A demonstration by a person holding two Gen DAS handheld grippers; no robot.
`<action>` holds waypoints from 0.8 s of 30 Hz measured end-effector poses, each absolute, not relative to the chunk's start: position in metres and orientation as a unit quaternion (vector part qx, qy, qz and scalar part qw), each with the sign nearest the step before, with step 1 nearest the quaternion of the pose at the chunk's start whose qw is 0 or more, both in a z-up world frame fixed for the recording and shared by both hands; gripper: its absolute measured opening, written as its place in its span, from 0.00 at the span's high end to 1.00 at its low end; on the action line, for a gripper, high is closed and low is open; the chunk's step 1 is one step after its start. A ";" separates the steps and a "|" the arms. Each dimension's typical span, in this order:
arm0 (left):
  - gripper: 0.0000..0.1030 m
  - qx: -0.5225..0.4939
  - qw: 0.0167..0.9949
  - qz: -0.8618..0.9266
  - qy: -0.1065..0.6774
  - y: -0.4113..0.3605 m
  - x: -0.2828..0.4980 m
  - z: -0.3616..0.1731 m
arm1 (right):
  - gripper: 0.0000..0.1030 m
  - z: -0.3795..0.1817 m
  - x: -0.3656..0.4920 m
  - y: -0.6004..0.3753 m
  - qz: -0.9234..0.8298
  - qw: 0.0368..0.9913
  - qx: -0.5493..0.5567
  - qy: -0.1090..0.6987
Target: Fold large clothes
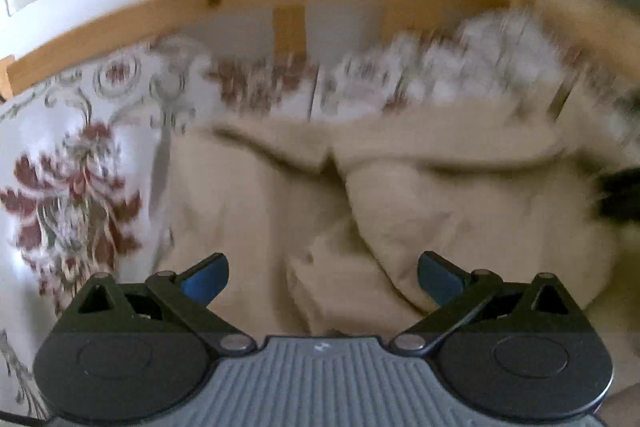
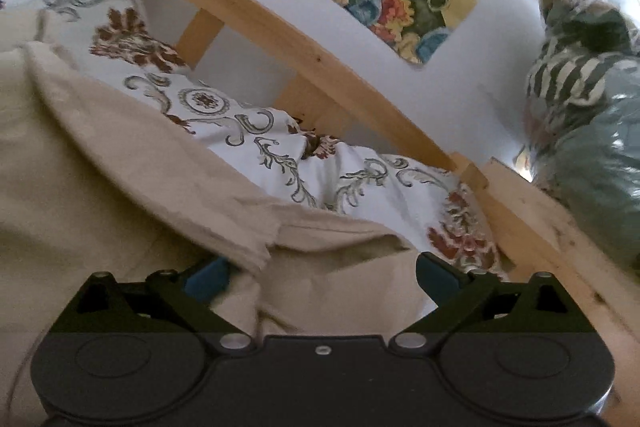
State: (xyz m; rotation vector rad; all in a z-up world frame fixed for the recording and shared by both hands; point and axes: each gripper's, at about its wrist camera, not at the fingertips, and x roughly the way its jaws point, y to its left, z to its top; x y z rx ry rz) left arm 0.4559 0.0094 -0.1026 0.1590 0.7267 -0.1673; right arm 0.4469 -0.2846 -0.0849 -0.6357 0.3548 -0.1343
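Right wrist shows my right claw (image 2: 322, 277) spread around the beige garment (image 2: 120, 187) edge, left claw (image 1: 322, 279) spread above it; next I pinch.

— What lies there?
— A large cream-beige fabric garment (image 1: 420, 211), rumpled, layered in soft folds.
— Where?
— Spread on the bed, its far edge (image 2: 132, 131) raised.

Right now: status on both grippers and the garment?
Left gripper open, empty. Right gripper open, beige garment edge between fingers. Garment rumpled on floral bedding. Nothing blocking.
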 end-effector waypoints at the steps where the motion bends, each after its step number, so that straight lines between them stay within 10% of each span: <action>1: 0.00 0.085 0.924 -0.068 0.366 0.007 0.458 -0.110 | 0.03 -0.079 0.434 -0.290 -0.064 0.934 -0.303 0.177; 16: 0.00 0.075 0.928 -0.112 0.348 0.071 0.345 -0.043 | 0.01 -0.039 0.311 -0.326 -0.008 0.962 -0.105 0.253; 24: 0.00 0.085 0.926 -0.207 0.305 0.072 0.227 -0.004 | 0.01 0.009 0.234 -0.268 0.167 0.914 -0.203 0.310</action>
